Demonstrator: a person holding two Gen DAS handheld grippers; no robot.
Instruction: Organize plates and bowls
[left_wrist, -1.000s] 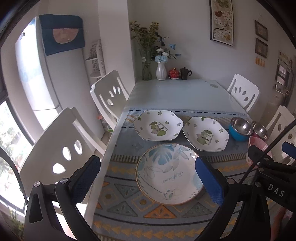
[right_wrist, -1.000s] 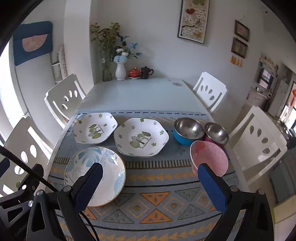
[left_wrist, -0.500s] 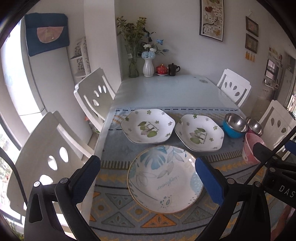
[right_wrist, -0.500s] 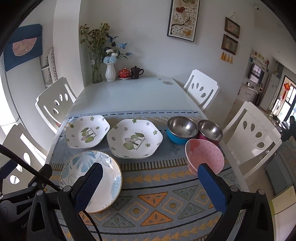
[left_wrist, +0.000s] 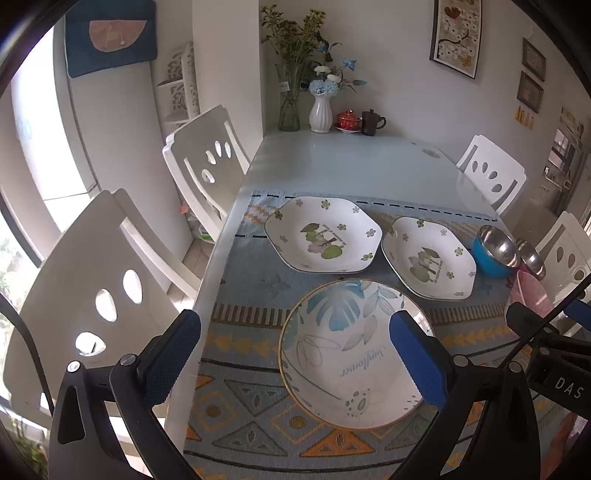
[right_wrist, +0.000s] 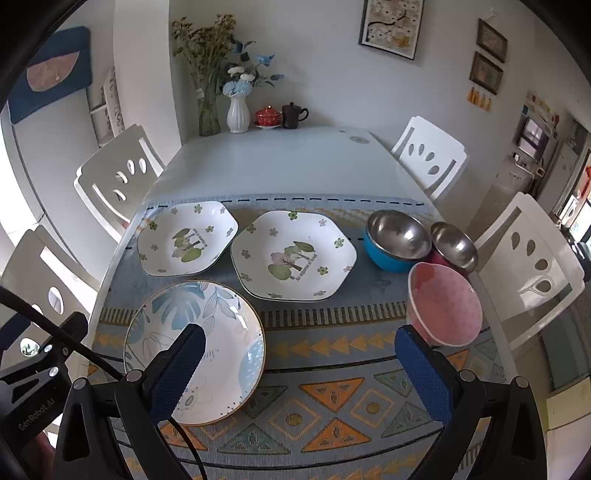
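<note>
- Left gripper (left_wrist: 293, 352) spread wide, empty, lower frame above round plate (left_wrist: 351, 350).
- Right gripper (right_wrist: 299, 369) likewise released.
- Best grip plate rim squarely, lift level.

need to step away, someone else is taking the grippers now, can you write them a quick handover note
Left gripper: jaws open, empty, above the round blue-leaf plate.
Right gripper: jaws open, empty, between that plate and the pink bowl.
On the patterned mat: two hexagonal floral plates side by side, then a blue steel bowl and a smaller steel bowl.
Done: nothing stacked.
Left: group the plates, nest the bowls.
</note>
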